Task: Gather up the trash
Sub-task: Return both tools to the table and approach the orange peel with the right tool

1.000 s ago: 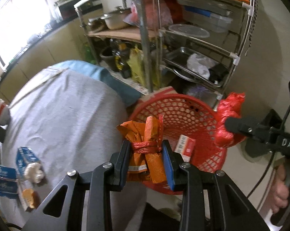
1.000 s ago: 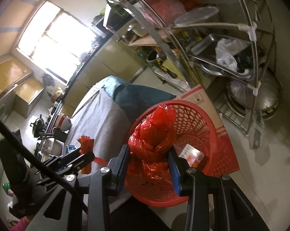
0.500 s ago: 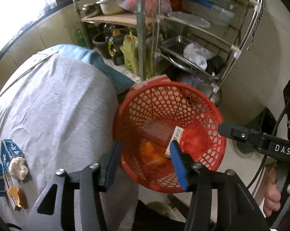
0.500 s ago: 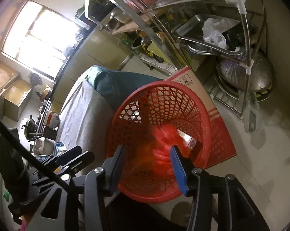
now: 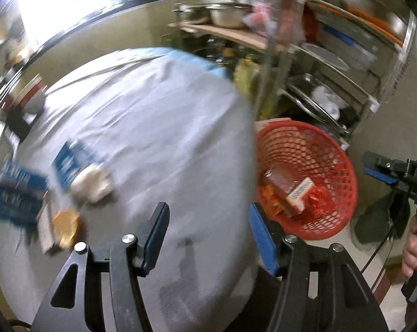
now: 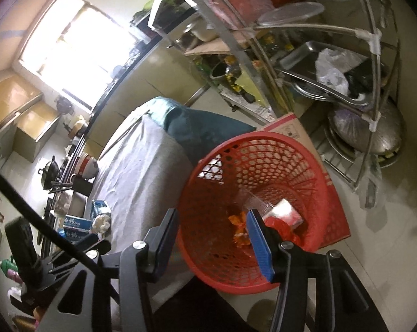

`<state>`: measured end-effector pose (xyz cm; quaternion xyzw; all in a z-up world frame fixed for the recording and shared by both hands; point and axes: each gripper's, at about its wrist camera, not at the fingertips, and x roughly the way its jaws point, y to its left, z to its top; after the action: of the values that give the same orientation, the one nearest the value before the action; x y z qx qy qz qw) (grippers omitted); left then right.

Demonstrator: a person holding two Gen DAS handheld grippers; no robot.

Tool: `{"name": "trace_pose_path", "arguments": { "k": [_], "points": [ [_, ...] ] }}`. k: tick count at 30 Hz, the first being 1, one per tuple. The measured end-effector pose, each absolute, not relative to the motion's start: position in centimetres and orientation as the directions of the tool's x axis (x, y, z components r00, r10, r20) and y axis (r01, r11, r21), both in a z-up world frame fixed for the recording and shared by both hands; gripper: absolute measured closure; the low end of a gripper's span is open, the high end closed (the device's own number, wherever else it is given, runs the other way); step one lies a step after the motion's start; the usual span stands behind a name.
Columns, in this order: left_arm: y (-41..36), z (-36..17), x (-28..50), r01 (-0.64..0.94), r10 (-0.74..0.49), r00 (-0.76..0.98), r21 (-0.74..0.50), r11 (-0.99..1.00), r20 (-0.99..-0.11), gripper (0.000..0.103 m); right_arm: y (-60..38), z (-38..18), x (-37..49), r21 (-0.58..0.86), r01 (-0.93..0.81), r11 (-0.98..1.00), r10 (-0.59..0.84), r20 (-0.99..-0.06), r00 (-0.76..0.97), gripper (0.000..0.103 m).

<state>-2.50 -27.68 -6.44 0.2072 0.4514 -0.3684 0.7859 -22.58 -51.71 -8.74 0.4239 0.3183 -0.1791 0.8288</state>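
Red basket (image 6: 313,182) w/ wrappers (image 6: 240,231), carton (image 5: 299,195)

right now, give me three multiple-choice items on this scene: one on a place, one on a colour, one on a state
1. Where is the orange wrapper?
A. in the basket
B. on the table
C. on the rack

2. What colour is the basket?
A. blue
B. red
C. green

3. What is between the right gripper's fingers?
A. a red bag
B. a box
C. nothing

Answers:
1. A, it lies at the basket's bottom.
2. B, its mesh wall is red.
3. C, the fingers stand apart with nothing between them.
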Motion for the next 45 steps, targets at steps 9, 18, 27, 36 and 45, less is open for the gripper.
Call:
{"name": "trace_pose_path", "arguments": {
  "k": [9,18,27,36,45],
  "points": [
    [-16.7,-5.9,-0.3,0.589,-0.328,0.450,0.000,0.808,-0.830,0.040,-49.1,-6.2,-20.4,0.569,0.514,0.642,-0.017,-0.660,0.751,0.048],
    [-6.2,-6.7,2.6,0.360,-0.228,0.506,-0.036,0.932,-0.832,0.040,-43.3,-5.2,-14.0,0.541,0.393,0.744,0.107,-0.676,0.729,0.048],
    [-0.9,-6.9,4.4,0.259,-0.204,0.531,-0.071,0.963,-0.823,0.038,-35.4,-4.7,-7.7,0.513,0.230,0.827,0.232,-0.685,0.690,0.048],
    [-0.5,-8.4,4.9,0.260,-0.236,0.490,-0.118,0.958,-0.839,0.038,-31.0,-5.7,-3.8,0.493,0.161,0.855,0.290,-0.711,0.641,0.048],
    [-1.3,-9.2,5.4,0.281,-0.268,0.457,-0.148,0.948,-0.848,0.038,-30.6,-7.2,1.0,0.478,0.161,0.863,0.295,-0.736,0.609,0.049]
  ]
}}
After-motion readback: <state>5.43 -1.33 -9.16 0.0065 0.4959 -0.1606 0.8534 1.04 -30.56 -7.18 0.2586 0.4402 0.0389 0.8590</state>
